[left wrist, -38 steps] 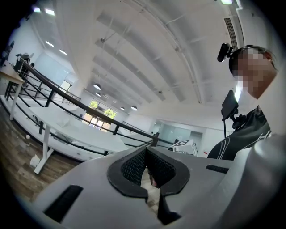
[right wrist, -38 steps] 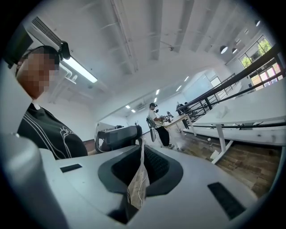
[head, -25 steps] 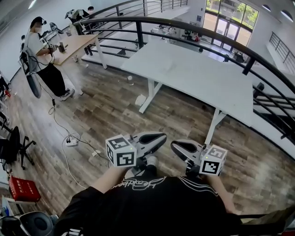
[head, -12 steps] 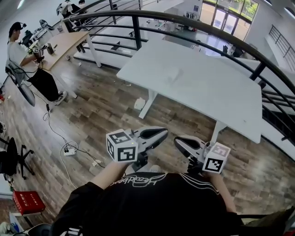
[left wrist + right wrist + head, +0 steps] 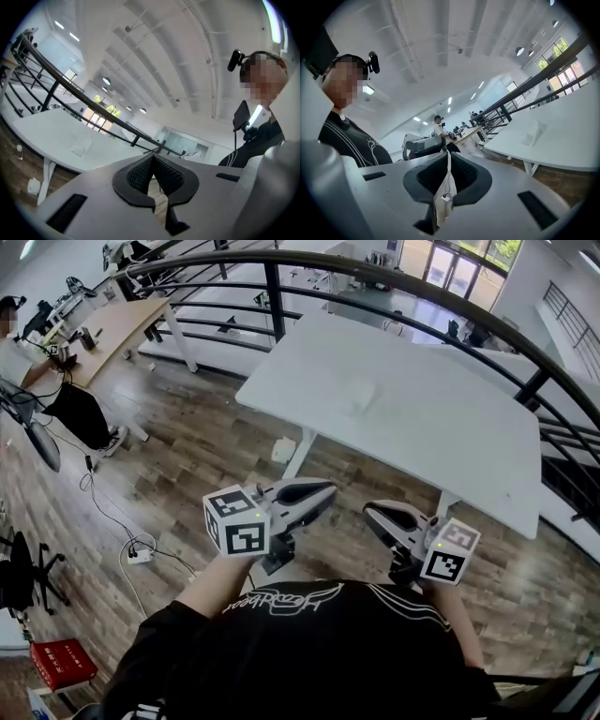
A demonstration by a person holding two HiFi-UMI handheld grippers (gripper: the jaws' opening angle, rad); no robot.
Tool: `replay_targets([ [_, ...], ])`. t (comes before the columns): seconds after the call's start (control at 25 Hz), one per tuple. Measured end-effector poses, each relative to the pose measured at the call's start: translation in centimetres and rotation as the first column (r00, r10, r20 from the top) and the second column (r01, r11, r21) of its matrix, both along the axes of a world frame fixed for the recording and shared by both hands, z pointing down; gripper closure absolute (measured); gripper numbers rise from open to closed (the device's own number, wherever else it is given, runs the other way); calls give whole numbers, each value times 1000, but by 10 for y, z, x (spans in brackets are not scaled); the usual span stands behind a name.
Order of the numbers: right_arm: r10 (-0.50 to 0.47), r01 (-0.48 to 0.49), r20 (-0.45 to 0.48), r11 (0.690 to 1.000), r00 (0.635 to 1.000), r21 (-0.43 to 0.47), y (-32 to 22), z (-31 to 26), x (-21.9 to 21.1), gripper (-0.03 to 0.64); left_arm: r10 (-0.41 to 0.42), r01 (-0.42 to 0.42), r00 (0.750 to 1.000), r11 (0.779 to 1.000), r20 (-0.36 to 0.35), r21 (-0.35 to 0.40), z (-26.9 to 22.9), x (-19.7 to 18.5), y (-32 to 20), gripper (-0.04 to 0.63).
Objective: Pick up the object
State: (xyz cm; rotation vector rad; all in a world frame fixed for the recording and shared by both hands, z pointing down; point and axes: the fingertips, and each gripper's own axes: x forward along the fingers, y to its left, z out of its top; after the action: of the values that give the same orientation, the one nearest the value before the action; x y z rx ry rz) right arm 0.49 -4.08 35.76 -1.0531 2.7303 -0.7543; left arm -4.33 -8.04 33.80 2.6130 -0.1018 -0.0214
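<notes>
We hold both tongs low and close to our chest, above the wooden floor and well short of the white tabletop. The left tongs are closed, with their ribbed pads meeting at the tips and nothing caught between them. The right tongs are closed too and hold nothing; only floor and distant room show through the slit behind their tips. The small white object lies on the tabletop at about twelve o'clock from the tongs, well apart from both and untouched. A black railing curves behind the tabletop. At ten o'clock a person sits at a wooden desk.
</notes>
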Motion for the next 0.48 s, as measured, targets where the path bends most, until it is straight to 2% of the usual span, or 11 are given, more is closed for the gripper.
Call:
replay_targets([
  [0.12,14,-13,53,1000,998,-19,1,3,3,592,8,-12,998,998,-65,-55,-4,-4,-1,589],
  [0.48,6,-4,32,999,999,-41,-24,32,12,592,-22,21,1000,998,-6,-56,30,2,-18,589],
])
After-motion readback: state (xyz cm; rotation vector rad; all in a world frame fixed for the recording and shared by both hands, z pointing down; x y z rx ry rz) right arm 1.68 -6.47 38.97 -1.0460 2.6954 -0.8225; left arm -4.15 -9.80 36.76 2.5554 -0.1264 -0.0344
